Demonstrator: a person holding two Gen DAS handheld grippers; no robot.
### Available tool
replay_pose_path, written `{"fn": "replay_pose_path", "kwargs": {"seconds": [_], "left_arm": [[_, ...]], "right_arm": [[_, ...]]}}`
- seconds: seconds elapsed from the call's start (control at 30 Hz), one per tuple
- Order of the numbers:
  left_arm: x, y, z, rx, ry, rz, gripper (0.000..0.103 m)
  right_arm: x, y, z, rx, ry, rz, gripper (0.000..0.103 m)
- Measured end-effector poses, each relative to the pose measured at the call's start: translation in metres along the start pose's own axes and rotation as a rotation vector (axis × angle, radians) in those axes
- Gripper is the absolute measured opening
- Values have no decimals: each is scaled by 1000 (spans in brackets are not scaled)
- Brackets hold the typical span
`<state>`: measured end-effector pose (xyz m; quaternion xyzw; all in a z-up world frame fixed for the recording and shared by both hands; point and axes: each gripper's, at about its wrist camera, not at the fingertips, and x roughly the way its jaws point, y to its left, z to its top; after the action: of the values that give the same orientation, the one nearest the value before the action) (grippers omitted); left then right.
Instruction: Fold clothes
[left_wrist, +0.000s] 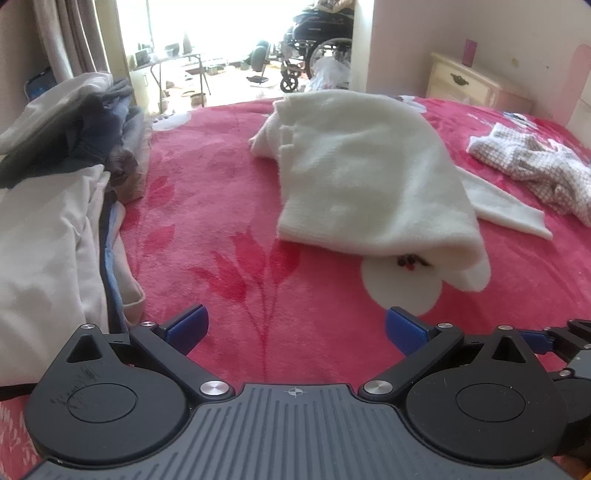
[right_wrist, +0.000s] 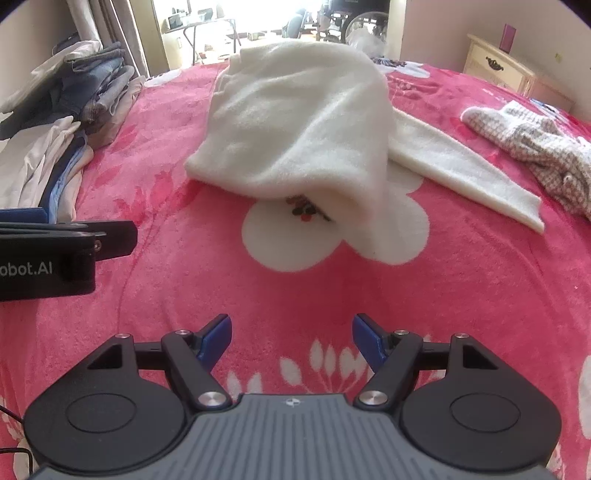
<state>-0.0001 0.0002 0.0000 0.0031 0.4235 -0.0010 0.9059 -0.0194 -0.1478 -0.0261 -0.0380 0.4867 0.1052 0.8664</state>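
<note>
Both my left gripper (left_wrist: 295, 326) and right gripper (right_wrist: 291, 338) hover agape and empty over the bed (right_wrist: 295, 288), short of the loosely doubled white fleece (right_wrist: 295, 122), whose sleeve trails right, so folding or squaring looks unsettled.

Sunlit doorway (left_wrist: 221, 44), cream nightstand (left_wrist: 469, 83), pink wall (left_wrist: 517, 29).

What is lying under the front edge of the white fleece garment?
Under the white fleece garment, a small dark and red patch shows, on the blanket's white flower. The rest is covered.

Blown-out daylight from far doorway (left_wrist: 221, 44), soft focus, fisheye-curved edges
</note>
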Motion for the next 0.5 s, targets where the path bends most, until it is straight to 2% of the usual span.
{"fn": "replay_pose_path", "kwargs": {"seconds": [0.17,0.3,0.5], "left_arm": [[-1,11,-4,-51,5,-29,103],[-1,21,-8,-92,9,-53,103],[0,34,-9,-157,34,-92,103]], "right_arm": [[1,0,-8,2,-21,-4,75],[-6,1,2,-1,-26,-8,81],[-10,1,9,1,-31,-8,84]]}}
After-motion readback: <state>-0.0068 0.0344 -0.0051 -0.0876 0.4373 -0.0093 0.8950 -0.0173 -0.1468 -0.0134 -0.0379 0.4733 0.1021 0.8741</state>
